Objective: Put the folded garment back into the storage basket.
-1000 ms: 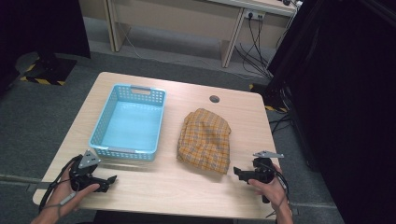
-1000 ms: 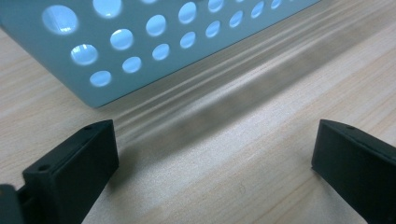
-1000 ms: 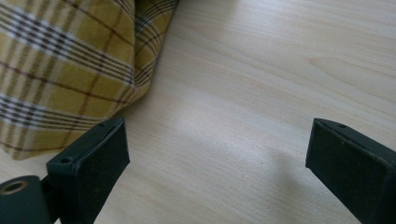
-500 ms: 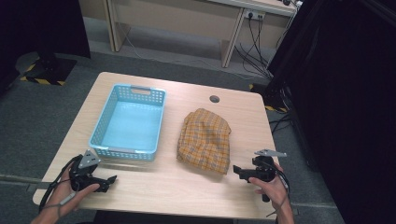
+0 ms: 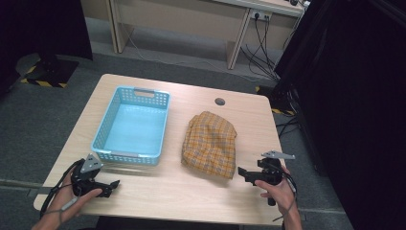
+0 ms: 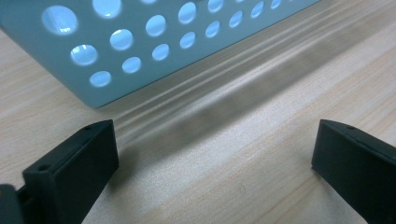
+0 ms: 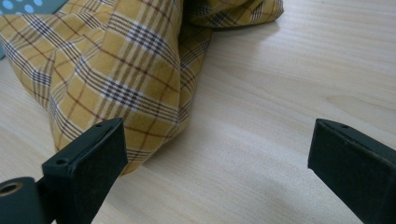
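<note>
Where the yellow plaid cloth (image 5: 210,143) lies crumpled in a loose mound on the desk (image 5: 191,196), right of the light blue perforated basket (image 5: 131,125), I see dark and white check lines running over soft folds and a drooping near corner. My right hand-held gripper (image 5: 243,173) rests just beside that corner with jaws spread wide, holding nothing. My left hand-held gripper (image 5: 114,184) sits equally wide and empty near the basket's front wall.

Mustard-yellow plaid cloth (image 5: 209,143), light blue perforated basket (image 5: 132,125), pale wood-grain table (image 5: 182,191)
</note>
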